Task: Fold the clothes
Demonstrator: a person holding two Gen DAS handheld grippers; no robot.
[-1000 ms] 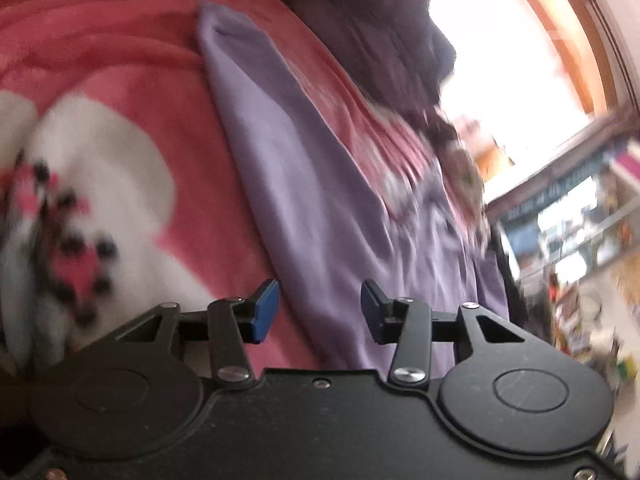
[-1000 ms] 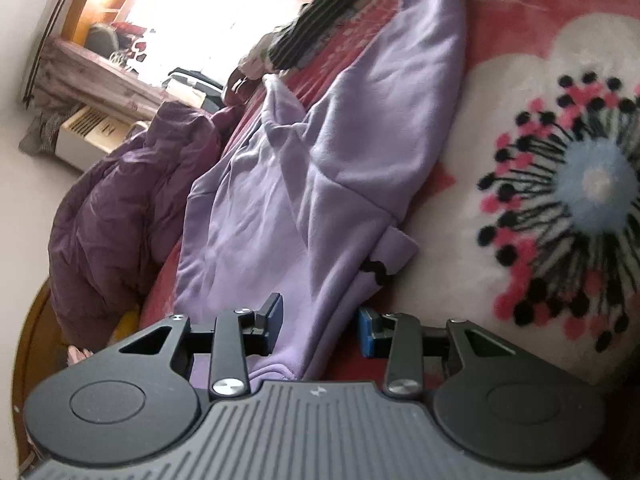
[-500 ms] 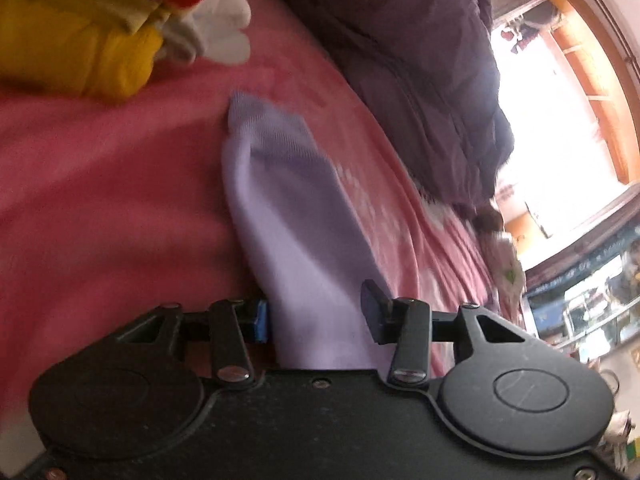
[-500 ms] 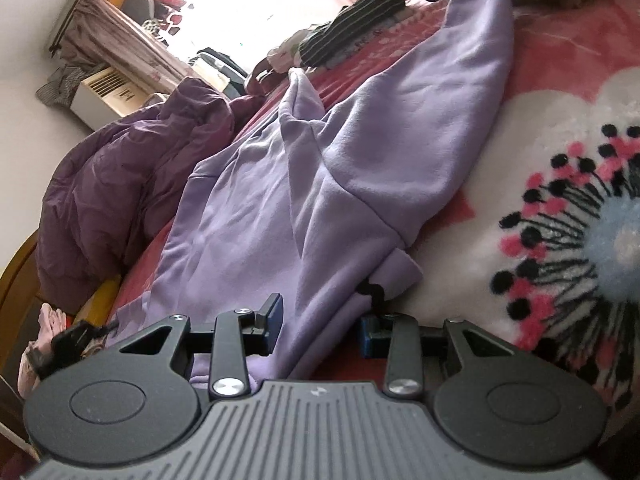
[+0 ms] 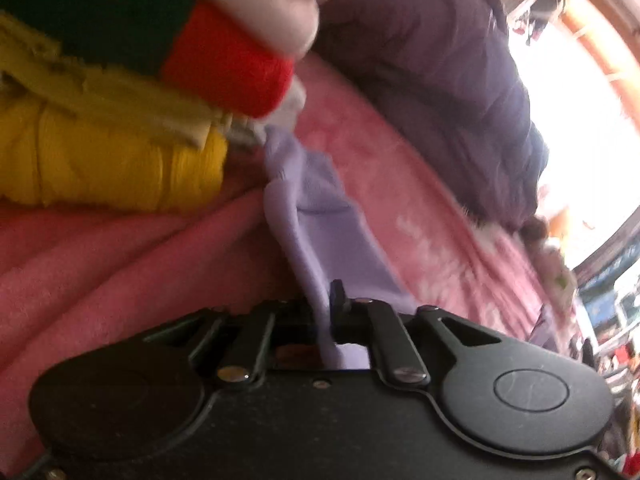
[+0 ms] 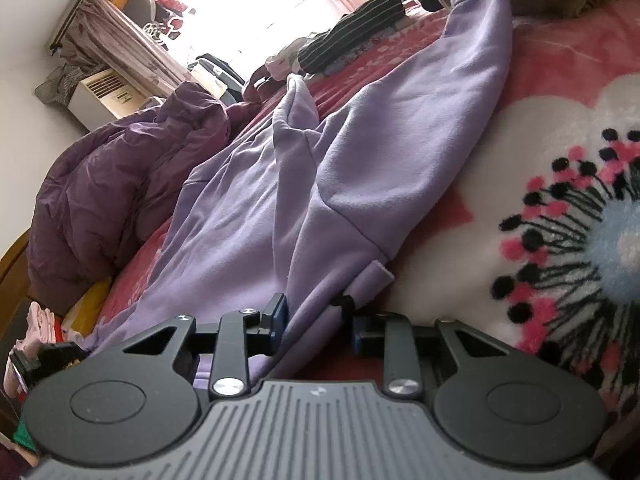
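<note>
The left gripper (image 5: 325, 312) is clamped tight on a bunched fold of the lilac sweatshirt (image 5: 316, 216), the cloth pinched between the blue pads and drawn up in a ridge from the pink blanket (image 5: 120, 264). Just beyond that pinched end, a stack of folded clothes (image 5: 120, 120) is seen, yellow below, red and dark green above, blurred at the top. A purple quilt (image 5: 432, 80) is heaped further back. Over on the right gripper (image 6: 318, 320), the jaws are spread apart, with the hem corner of the lilac sweatshirt (image 6: 320, 168) lying between the fingers but not gripped. The garment is stretched out across the flower-patterned blanket (image 6: 560, 184), a sleeve trailing towards a striped garment (image 6: 352, 28) by the bright window
</note>
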